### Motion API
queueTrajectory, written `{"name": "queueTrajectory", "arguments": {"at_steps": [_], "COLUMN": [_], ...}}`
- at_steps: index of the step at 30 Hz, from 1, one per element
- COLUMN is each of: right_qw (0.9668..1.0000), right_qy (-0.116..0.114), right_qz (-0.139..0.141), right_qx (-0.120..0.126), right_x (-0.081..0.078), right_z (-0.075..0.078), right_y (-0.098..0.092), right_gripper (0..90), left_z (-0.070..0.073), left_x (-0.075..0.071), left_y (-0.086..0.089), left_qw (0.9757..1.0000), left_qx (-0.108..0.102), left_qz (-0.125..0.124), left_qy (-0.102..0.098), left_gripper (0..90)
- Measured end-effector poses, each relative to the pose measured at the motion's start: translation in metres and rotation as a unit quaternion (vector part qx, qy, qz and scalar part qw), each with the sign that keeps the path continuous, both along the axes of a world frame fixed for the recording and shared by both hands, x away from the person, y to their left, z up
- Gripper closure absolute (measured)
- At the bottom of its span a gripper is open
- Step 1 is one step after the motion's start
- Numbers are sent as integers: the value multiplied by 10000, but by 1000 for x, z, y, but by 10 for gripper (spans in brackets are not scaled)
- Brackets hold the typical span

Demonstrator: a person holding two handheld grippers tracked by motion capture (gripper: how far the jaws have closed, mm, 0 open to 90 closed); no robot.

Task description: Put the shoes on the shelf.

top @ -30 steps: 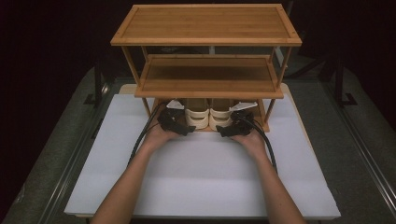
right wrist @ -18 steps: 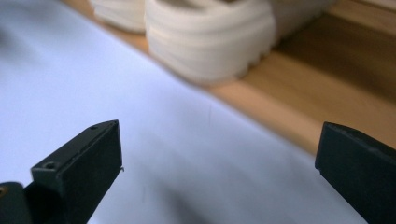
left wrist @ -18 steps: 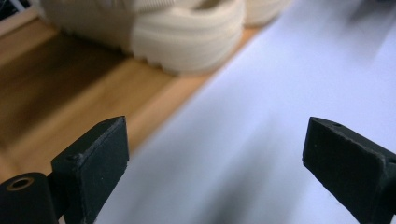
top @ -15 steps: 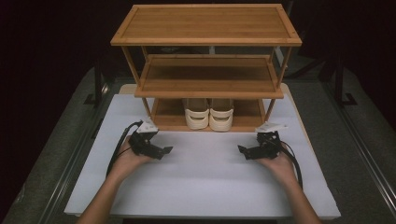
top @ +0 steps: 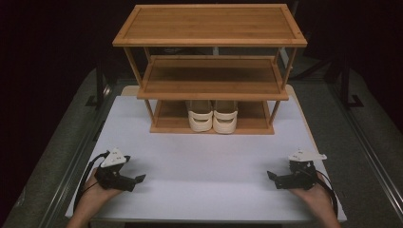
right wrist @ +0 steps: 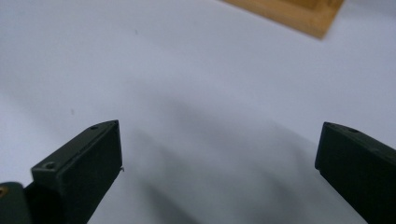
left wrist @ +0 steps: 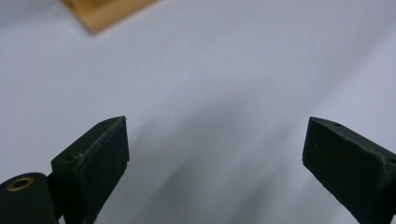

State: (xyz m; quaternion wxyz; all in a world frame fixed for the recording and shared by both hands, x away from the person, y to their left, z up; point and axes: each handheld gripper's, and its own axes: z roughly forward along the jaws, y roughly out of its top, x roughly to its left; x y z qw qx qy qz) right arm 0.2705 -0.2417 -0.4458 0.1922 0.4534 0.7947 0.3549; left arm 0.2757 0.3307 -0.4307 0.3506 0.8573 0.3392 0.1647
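White sheeting covers the table [top: 204, 161], with a dark room all around it. Going left to right: the left tongs [top: 135, 181] lie low near the front left corner, jaws spread wide and holding nothing (the left gripper view has bare white between them). Mid-table at the back stands a bamboo shoe rack [top: 209, 42] of three shelves, and the pair of cream shoes [top: 213, 116] sits side by side on its bottom shelf, long axes running front to back, rounded ends pointing toward the person. The right tongs [top: 272, 177] rest near the front right corner, likewise spread and empty. Half a second ago both tongs were closer to the rack; a second ago they were right at the shoes. The shoes have stayed put. Only the overhanging middle shelf partly hides them.
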Motion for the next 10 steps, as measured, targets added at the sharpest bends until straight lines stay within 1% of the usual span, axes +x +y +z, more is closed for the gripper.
{"name": "queueTrajectory", "arguments": {"at_steps": [2,4,6,9,10], "right_qw": [10000,10000,9999,9999,9999], "right_qy": [47,60,58,58,81], "right_qz": [-34,-63,-82,-113,-138], "right_qx": [-5,-8,-10,-61,-53], "right_x": [-5,-9,-10,-11,-10], "right_z": [-4,-6,-7,-10,-10], "right_y": [-4,-7,-7,-8,-8], "right_gripper": [4,4,4,4,4], "left_z": [-5,-9,-12,-15,-16], "left_x": [-6,-8,-8,-7,-7], "left_y": [5,8,10,10,9], "left_qw": [10000,9999,9999,9998,9997], "left_qx": [65,72,84,157,161], "left_qz": [43,95,124,156,168], "left_qy": [4,40,54,23,20], "left_gripper": [69,69,69,68,52]}}
